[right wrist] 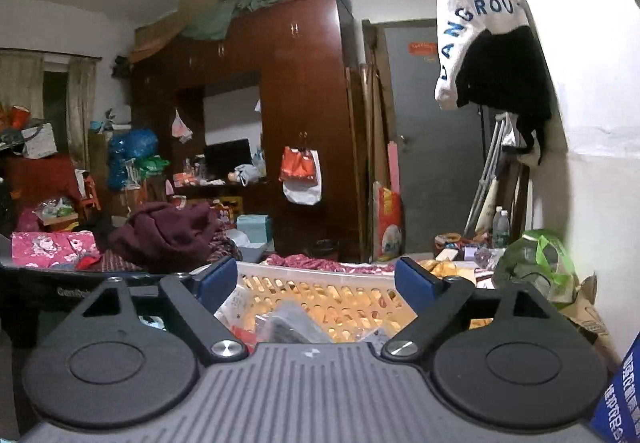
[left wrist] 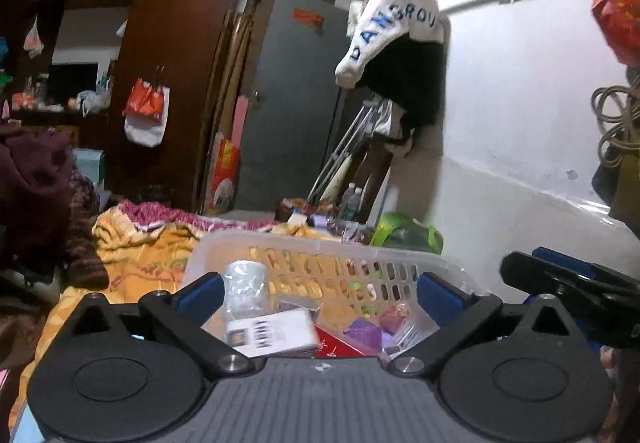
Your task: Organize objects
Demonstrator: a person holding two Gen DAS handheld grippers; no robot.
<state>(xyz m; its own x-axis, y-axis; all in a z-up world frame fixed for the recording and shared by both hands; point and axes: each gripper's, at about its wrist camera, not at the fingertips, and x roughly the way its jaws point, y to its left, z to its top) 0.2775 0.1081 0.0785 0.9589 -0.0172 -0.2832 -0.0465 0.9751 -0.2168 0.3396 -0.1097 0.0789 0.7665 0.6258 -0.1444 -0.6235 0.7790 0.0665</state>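
Both tongs [left wrist: 320,293] [right wrist: 318,277] gape empty above white slotted basket [left wrist: 360,263]; clutter inside.

Both cameras sit just behind their own spread fingers, looking nearly level and close over the white basket [left wrist: 404,263] ahead. The 2 views share basket, wardrobe [right wrist: 304,115] and door [left wrist: 288,99].
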